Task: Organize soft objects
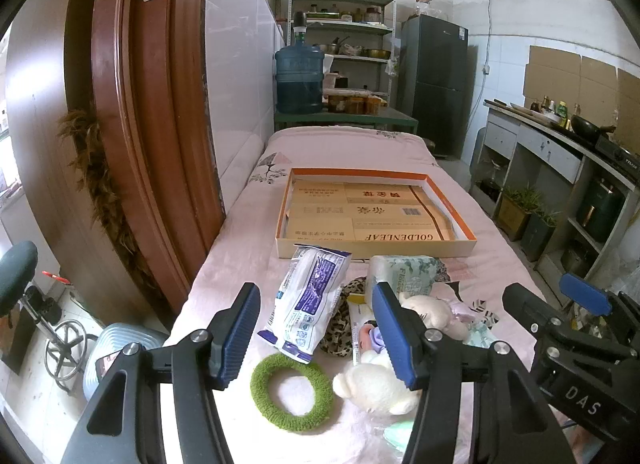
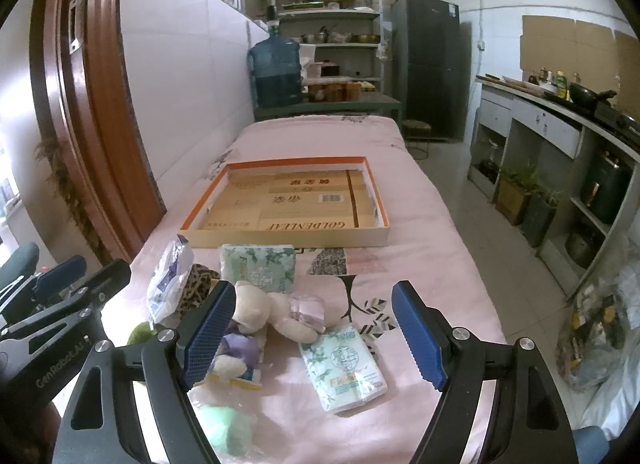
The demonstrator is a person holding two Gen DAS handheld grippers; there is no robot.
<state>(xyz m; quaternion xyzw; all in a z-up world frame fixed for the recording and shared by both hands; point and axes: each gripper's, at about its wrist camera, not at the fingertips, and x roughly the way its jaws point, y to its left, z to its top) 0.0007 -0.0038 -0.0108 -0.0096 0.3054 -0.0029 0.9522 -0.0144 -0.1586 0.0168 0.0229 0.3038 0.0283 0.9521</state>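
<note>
From my left hand-held gripper [image 1: 316, 338], fingers spread wide and holding nothing, I see a green fuzzy ring [image 1: 292, 392] lying flat on the pink cloth [image 1: 240, 264] right between the pads. At its 3 o'clock sits a small cream plush toy [image 1: 374, 384]. Just beyond, at 12 o'clock, a white and purple wipes pack [image 1: 308, 304] rests on a leopard-print scrunchie [image 1: 340, 328].

My right hand-held gripper [image 2: 316, 334] is also spread and empty. Between its fingers lies a tissue pack [image 2: 344, 368], and at 10 o'clock a cream teddy bear [image 2: 268, 312] touches the left pad. Past the bear lies a second, larger tissue pack [image 2: 260, 266].

Farther off, at 12 o'clock, an open shallow box [image 2: 288, 238] with an orange rim lies apart from the pile, lined with flattened cartons.
</note>
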